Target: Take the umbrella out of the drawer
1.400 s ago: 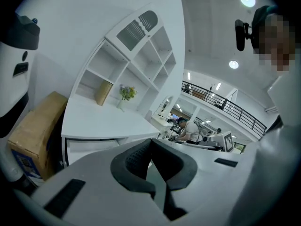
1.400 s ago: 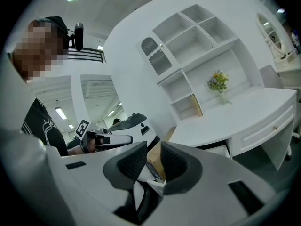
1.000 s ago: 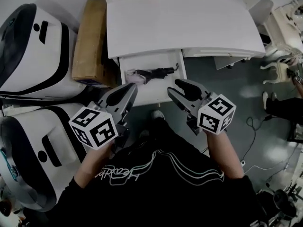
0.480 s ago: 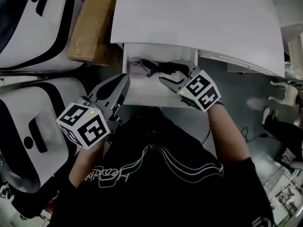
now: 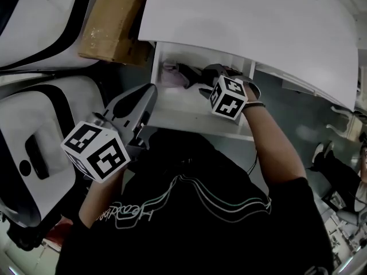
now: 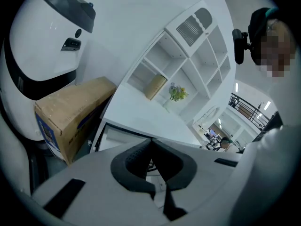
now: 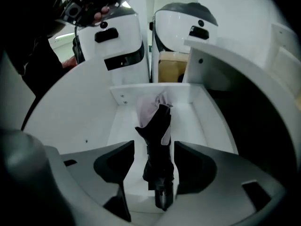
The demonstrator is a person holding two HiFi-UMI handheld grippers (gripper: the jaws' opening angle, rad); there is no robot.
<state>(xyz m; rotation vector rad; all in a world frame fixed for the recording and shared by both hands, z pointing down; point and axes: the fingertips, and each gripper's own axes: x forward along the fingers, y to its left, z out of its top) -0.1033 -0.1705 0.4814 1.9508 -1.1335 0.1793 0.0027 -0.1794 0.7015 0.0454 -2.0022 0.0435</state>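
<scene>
Down in the white open drawer (image 7: 124,121), the right gripper (image 7: 154,149) straddles the folded black umbrella (image 7: 160,126) with opening jaws, positioned to grasp it.

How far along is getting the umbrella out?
The drawer is already open. The right gripper is down in it, jaws opening either side of the umbrella, not squeezing it yet. Still to do: grab it and lift it out.
</scene>
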